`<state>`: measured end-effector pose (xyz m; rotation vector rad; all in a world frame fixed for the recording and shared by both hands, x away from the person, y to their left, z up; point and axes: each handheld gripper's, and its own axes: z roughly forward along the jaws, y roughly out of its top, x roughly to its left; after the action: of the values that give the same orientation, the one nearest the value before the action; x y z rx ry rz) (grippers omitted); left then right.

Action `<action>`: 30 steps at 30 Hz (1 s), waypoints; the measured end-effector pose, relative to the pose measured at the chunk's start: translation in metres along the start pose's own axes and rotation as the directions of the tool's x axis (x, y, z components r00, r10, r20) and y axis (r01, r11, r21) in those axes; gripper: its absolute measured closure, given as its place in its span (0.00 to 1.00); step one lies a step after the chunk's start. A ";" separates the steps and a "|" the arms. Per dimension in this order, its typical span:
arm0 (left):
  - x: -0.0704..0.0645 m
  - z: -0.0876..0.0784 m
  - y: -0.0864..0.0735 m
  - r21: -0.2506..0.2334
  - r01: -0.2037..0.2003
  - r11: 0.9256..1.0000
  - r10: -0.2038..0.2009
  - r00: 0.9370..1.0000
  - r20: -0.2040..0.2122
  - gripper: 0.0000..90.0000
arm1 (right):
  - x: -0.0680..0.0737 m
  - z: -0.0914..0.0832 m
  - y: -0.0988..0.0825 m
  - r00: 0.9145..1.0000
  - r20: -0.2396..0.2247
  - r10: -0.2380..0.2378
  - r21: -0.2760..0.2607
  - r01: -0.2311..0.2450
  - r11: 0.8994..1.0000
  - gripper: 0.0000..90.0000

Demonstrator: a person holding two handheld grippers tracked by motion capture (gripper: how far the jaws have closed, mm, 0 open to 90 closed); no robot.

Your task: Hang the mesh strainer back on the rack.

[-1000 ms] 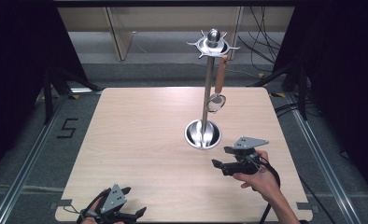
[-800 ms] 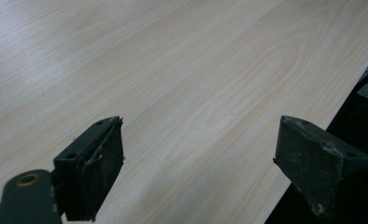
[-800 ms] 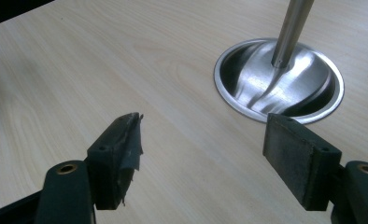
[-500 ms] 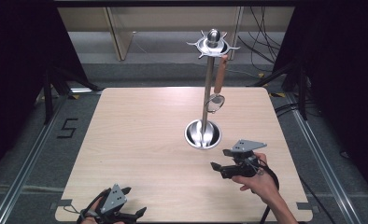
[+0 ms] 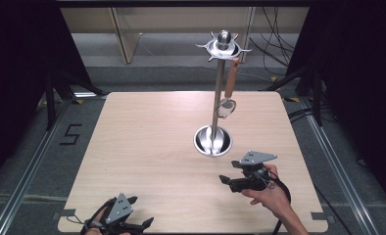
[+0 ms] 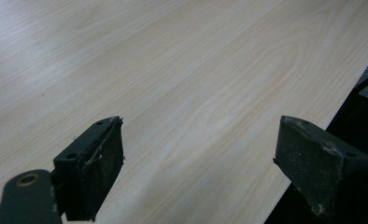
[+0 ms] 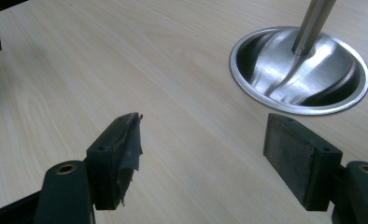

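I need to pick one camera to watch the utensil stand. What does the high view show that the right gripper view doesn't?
High view: the stand's hook crown, the wooden-handled utensil hanging from it, the whole table, and the left gripper at the near edge. Right gripper view: a close look at the open right gripper with bare wood between its jaws. Both: the stand's pole and shiny round base.

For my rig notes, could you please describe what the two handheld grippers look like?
Both are black. The right gripper and left gripper each carry a grey three-cornered plate on top. Each has two blocky black jaws with worn, frayed pads. A black cable trails from the right one.
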<state>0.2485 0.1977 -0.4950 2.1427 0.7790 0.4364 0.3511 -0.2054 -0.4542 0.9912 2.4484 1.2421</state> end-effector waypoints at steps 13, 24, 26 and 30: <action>-0.003 0.000 -0.001 0.004 0.052 0.999 -0.052 0.999 0.002 0.16 | 0.006 0.002 -0.010 1.000 -0.003 0.006 -0.004 -0.006 1.000 0.31; -0.002 0.000 -0.001 0.004 0.039 0.999 -0.039 0.999 0.001 0.16 | 0.007 0.002 -0.020 1.000 -0.020 0.015 -0.009 -0.015 1.000 0.29; 0.000 0.000 0.000 0.001 0.000 1.000 0.000 1.000 0.000 0.16 | 0.007 0.001 -0.021 1.000 0.003 0.011 -0.025 -0.011 1.000 0.29; -0.004 0.001 -0.001 -0.008 0.065 0.998 -0.065 0.998 0.002 0.17 | 0.009 0.000 -0.025 1.000 0.003 0.023 -0.006 -0.023 1.000 0.27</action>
<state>0.2457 0.1950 -0.4969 2.1034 0.8427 0.4032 0.3329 -0.2099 -0.4731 1.0217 2.4362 1.2540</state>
